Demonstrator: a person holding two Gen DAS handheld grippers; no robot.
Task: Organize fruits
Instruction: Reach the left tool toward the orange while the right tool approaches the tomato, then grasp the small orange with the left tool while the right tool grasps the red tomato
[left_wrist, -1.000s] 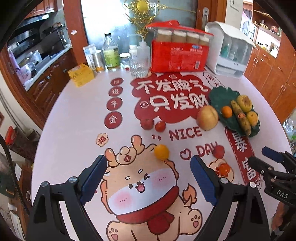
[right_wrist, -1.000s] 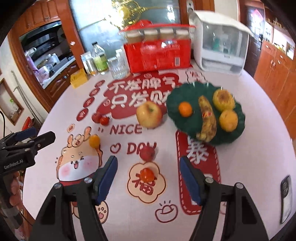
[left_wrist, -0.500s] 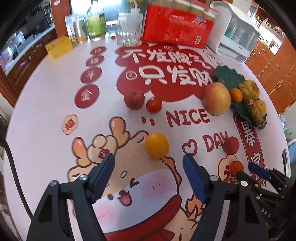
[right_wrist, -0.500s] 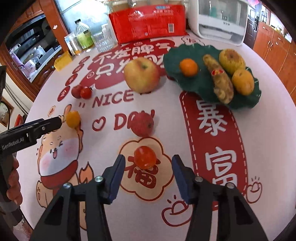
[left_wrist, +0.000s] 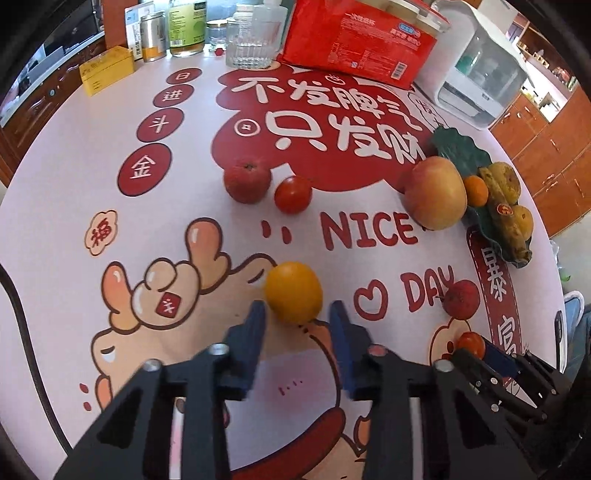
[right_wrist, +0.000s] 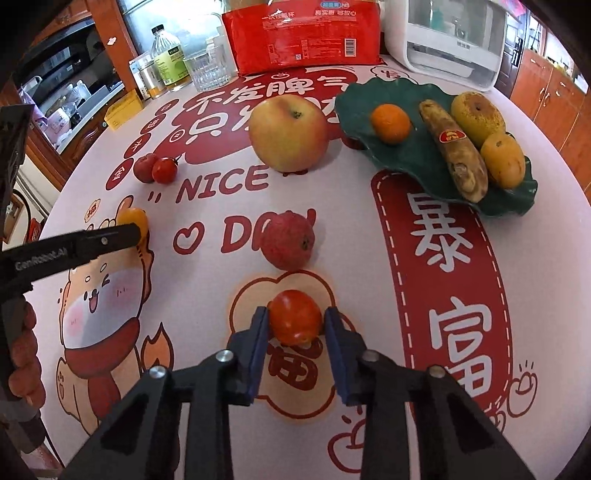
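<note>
My left gripper (left_wrist: 297, 314) is closing its blue pads on the lower half of a yellow-orange fruit (left_wrist: 293, 290) that rests on the printed tablecloth. My right gripper (right_wrist: 295, 321) is closing on a small red tomato (right_wrist: 295, 314), with both pads against its sides. Still loose on the cloth are a rough red fruit (right_wrist: 290, 240), a large apple (right_wrist: 288, 133), and a small red apple (left_wrist: 246, 181) next to a tomato (left_wrist: 293, 194). The green leaf-shaped plate (right_wrist: 417, 155) carries an orange, a spotted banana and two yellow fruits.
Along the far edge of the table stand a red package (right_wrist: 303, 33), a white appliance (right_wrist: 450, 44), a glass (left_wrist: 251, 44), bottles and a yellow box (left_wrist: 107, 70). A hand (right_wrist: 22, 354) holds the left gripper at the left edge of the right wrist view.
Both grippers came down toward the table and their jaws narrowed from wide open onto the fruits: the left around the yellow-orange fruit, the right around the red tomato.
</note>
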